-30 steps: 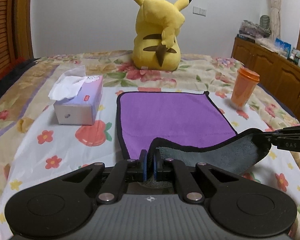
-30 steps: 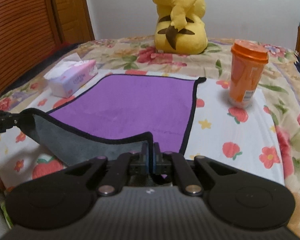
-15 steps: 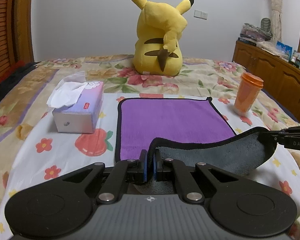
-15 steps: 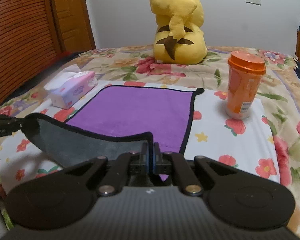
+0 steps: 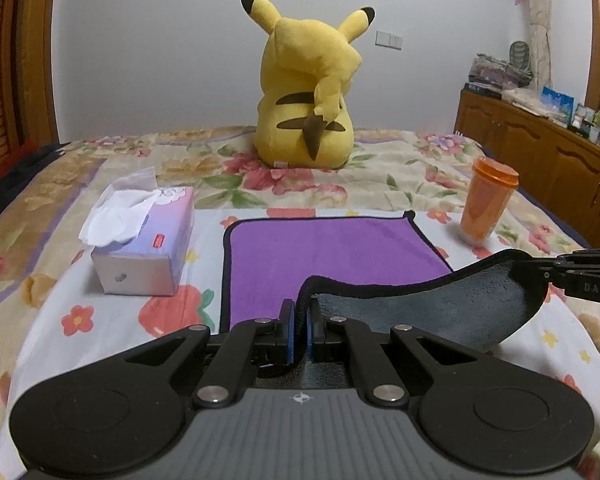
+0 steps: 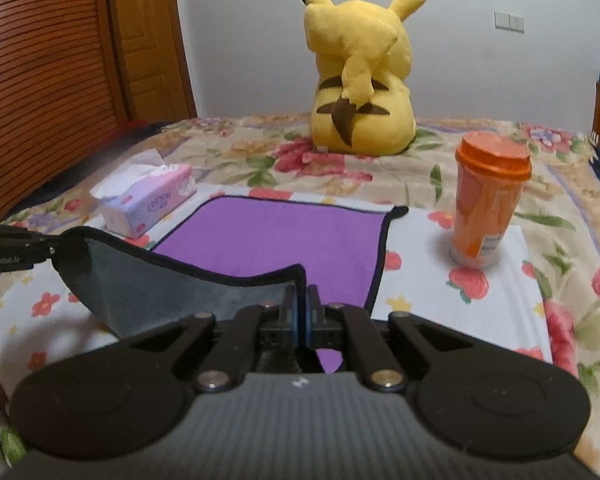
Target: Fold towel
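A purple towel (image 5: pixel 332 252) with black trim and a grey underside lies on the flowered bed sheet; it also shows in the right wrist view (image 6: pixel 284 236). My left gripper (image 5: pixel 299 312) is shut on its near left corner. My right gripper (image 6: pixel 301 304) is shut on its near right corner. Both corners are lifted, and the near edge hangs between them with the grey side (image 5: pixel 420 312) facing me. The far half lies flat. Each gripper's tip shows at the edge of the other's view.
A tissue box (image 5: pixel 148 248) stands left of the towel. An orange lidded cup (image 6: pixel 488 204) stands to its right. A yellow plush toy (image 5: pixel 308 96) sits behind on the bed. Wooden cabinets (image 5: pixel 540 148) line the right wall.
Both grippers have risen and tilted up with the towel corners. The near edge lifted higher, and the flat purple part appears shorter and farther away.
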Available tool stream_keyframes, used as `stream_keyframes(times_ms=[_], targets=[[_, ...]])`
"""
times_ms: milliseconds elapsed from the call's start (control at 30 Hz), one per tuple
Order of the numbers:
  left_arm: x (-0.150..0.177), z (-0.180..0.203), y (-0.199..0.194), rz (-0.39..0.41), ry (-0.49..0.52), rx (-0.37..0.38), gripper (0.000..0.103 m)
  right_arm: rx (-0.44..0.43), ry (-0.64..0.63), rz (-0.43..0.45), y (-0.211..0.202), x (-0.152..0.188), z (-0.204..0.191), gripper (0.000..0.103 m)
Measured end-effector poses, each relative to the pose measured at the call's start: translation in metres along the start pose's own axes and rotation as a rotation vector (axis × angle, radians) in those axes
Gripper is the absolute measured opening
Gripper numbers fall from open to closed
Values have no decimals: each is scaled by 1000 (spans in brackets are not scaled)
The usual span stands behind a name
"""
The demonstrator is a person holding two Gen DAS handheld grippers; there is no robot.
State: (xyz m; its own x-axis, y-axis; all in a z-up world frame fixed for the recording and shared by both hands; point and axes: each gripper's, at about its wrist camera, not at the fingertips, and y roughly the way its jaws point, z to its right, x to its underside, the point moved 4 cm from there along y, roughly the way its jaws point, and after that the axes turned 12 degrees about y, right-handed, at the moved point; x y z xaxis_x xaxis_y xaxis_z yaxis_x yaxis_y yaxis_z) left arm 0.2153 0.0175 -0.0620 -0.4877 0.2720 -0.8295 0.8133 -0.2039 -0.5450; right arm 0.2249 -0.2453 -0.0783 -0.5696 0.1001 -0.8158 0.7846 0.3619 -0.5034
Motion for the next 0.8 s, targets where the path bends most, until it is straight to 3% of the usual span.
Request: stream_keyframes(times_ms=[300, 800], targets=[[-10, -3, -4, 46, -7, -9, 9, -13, -17, 61, -8, -8, -4, 4], [-20, -16, 22, 52, -3, -28, 9, 38, -121, 112, 5, -12, -9, 4]])
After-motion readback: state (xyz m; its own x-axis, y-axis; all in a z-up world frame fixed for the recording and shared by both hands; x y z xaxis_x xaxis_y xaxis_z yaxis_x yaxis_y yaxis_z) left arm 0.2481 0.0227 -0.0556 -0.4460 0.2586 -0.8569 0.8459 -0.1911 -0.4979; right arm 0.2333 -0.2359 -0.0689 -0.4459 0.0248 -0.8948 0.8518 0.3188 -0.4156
